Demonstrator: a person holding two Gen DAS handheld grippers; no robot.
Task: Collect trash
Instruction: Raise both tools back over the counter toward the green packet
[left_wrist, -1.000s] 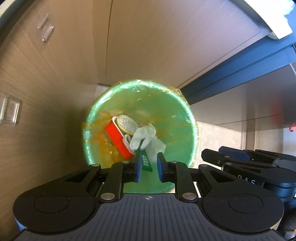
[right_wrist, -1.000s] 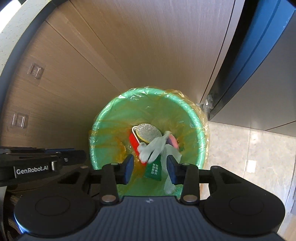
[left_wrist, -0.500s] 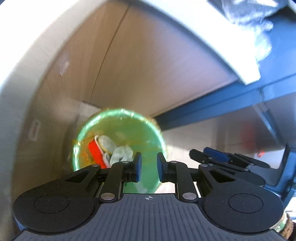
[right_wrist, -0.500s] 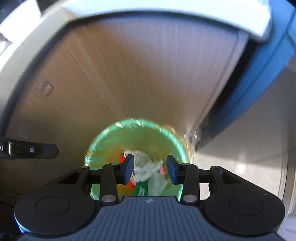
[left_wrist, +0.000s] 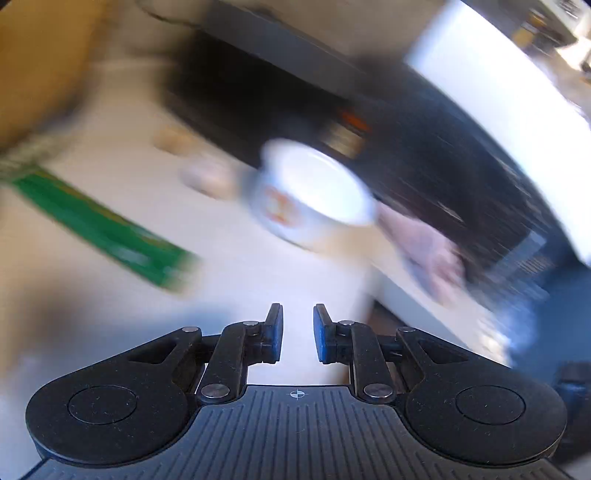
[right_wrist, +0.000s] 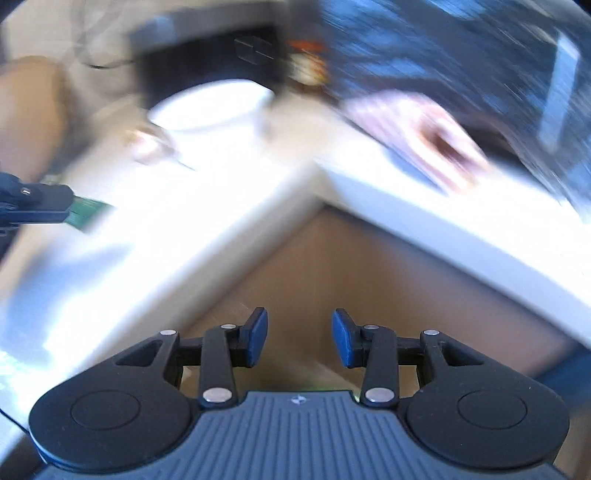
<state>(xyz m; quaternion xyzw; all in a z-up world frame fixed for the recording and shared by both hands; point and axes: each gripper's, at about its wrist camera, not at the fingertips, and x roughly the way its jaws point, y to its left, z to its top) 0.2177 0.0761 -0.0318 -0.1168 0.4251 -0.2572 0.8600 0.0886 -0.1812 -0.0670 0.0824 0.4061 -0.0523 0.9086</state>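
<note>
Bin gone; blurred, perhaps countertop (left_wrist: 236, 280).

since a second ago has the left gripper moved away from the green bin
Yes. The left gripper has risen: the bin it looked into is out of view, and the white countertop now lies ahead.

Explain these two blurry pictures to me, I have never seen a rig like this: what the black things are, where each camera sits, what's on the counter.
A person holds a two-finger grasping tool in each hand, with a camera on each looking along the fingers. One picture is from the left tool, the other from the right tool. Both are open and hold nothing. Both views are blurred by motion. On the pale counter lie a long green packet, a white bowl and a pinkish wrapper. The black shape at the left edge of the right view is the left tool.
</note>
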